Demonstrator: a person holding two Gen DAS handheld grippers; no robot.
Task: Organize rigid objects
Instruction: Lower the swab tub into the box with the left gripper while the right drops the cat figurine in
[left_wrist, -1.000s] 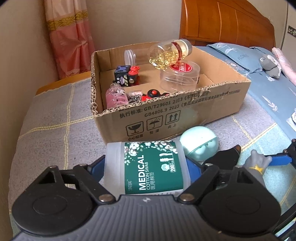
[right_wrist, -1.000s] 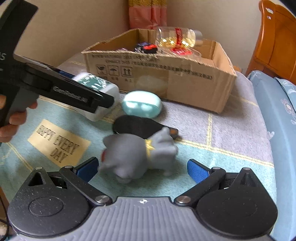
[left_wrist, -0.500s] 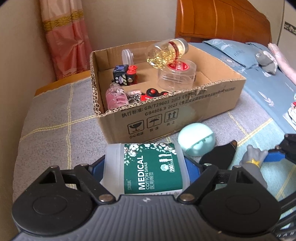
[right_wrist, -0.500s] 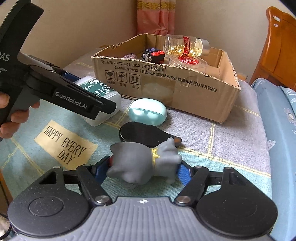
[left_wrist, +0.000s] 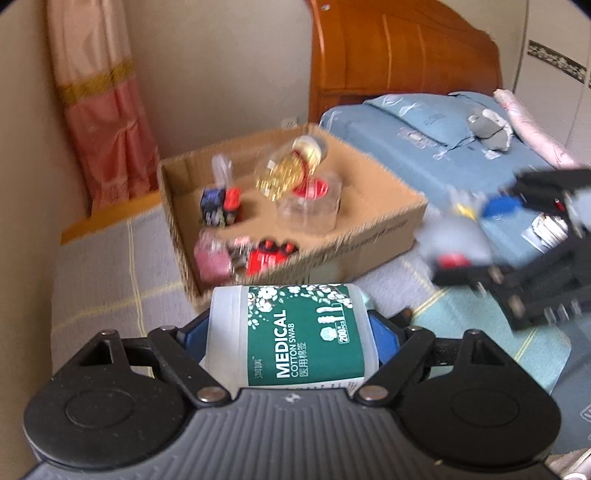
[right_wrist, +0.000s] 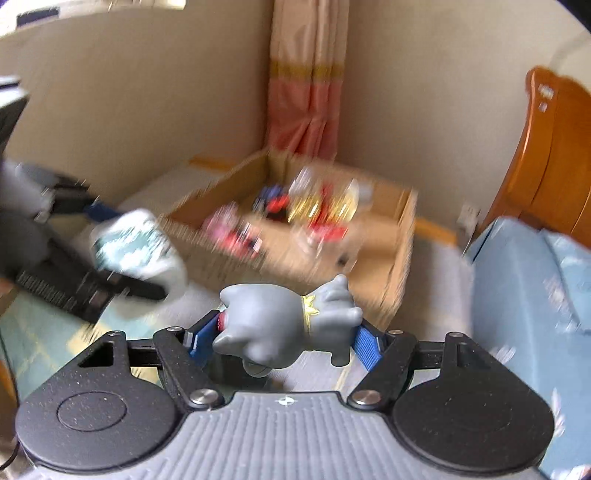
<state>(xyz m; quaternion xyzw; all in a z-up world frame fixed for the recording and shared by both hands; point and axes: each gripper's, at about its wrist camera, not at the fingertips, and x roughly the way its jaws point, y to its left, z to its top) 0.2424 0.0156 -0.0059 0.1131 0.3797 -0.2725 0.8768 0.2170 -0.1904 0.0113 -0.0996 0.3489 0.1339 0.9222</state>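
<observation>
My left gripper is shut on a white cotton swab tub with a green "MEDICAL" label, held in the air in front of the cardboard box. A grey toy animal with a gold collar lies sideways between the blue pads of my right gripper, which is shut on it, above the blanket. In the left wrist view that toy and the right gripper hang blurred to the right of the box. The right wrist view shows the tub at the left, near the box.
The box holds a jar of gold capsules, a clear round container with a red lid, a dark cube, a pink bottle and red pieces. A wooden headboard, blue bedding and a pink curtain surround it.
The right gripper closed on the grey toy and lifted it off the blanket. The left gripper rose with the tub, so the box now lies lower and farther in both views.
</observation>
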